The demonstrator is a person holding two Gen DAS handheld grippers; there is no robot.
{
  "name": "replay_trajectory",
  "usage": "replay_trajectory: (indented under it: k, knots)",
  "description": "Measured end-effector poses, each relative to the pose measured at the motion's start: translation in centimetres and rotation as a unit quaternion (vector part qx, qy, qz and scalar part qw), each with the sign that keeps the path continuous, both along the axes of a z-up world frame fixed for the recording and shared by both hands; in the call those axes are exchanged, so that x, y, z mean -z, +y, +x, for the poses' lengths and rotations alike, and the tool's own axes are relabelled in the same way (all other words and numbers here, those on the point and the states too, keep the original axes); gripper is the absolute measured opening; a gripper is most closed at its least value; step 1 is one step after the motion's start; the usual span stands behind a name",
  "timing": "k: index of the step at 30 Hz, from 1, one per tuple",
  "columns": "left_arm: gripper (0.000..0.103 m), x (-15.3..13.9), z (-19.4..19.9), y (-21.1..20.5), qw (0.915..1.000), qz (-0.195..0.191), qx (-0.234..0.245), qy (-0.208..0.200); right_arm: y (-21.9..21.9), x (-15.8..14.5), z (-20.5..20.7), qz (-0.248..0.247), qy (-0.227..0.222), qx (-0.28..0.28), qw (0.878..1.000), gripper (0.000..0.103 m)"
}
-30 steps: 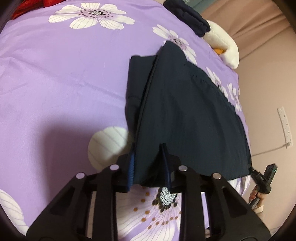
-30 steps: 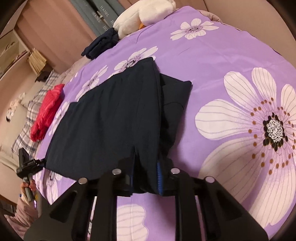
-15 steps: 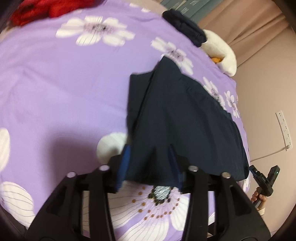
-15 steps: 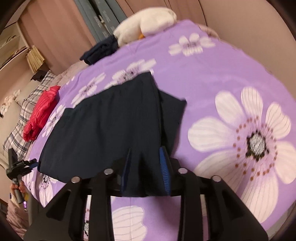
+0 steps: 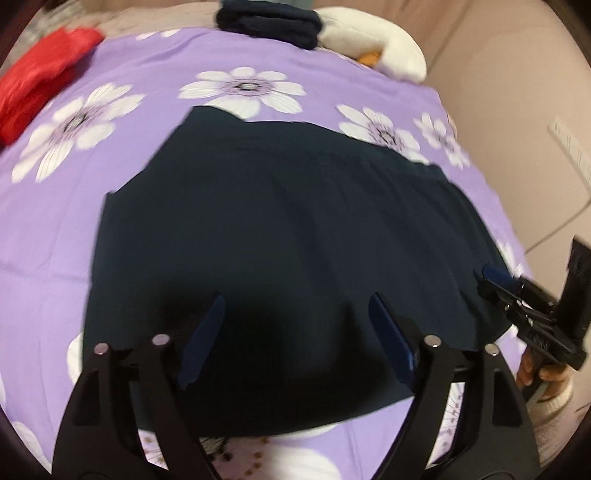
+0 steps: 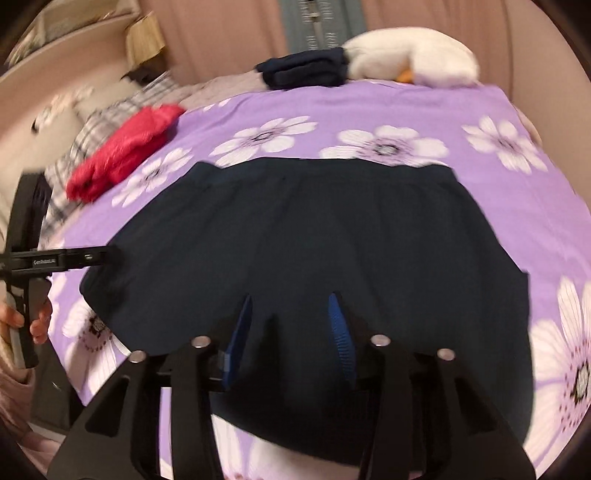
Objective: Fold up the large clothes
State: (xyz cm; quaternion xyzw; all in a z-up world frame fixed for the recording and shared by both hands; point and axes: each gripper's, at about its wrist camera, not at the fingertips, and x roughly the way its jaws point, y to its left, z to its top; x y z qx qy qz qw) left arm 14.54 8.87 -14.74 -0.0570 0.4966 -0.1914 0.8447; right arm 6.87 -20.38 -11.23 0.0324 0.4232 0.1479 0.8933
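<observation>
Motion blur is softening both views. The dark garment (image 5: 288,236) is covering much of the bedspread (image 5: 147,92), and the red garment (image 5: 33,85) is running off the left wrist view's edge.

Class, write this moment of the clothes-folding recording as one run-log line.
stage: fold laid down | dark navy garment: flat on purple floral bedspread | left gripper: open | right gripper: open

Bedroom, floral bedspread (image 5: 332,62), plush toy (image 6: 410,55), curtains (image 6: 229,33)
</observation>
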Motion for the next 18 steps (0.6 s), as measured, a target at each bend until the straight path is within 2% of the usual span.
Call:
replay_trajectory:
  k: [5, 8, 11, 18]
  knots:
    - [0.091, 1.6, -0.3, -3.9, 0.9970, 0.070, 0.024, -0.022, 4.1, 1.6, 0.5, -0.037, -0.003, -0.051, 0.998, 0.053]
    - [0.092, 3.4, -0.8, -4.9, 0.9925, 0.114, 0.035, -0.027, 4.9, 3.1, 0.3, -0.063, 0.006, -0.055, 0.996, 0.054]
    - [0.092, 3.8, -1.2, -5.1, 0.9904, 0.128, 0.040, -0.034, 4.5, 3.9, 0.3, -0.052, 0.017, -0.051, 0.997, 0.054]
    - [0.092, 3.6, -1.4, -5.0, 0.9903, 0.128, 0.040, -0.035, 3.3, 3.8, -0.2, -0.052, 0.014, -0.036, 0.998, 0.054]
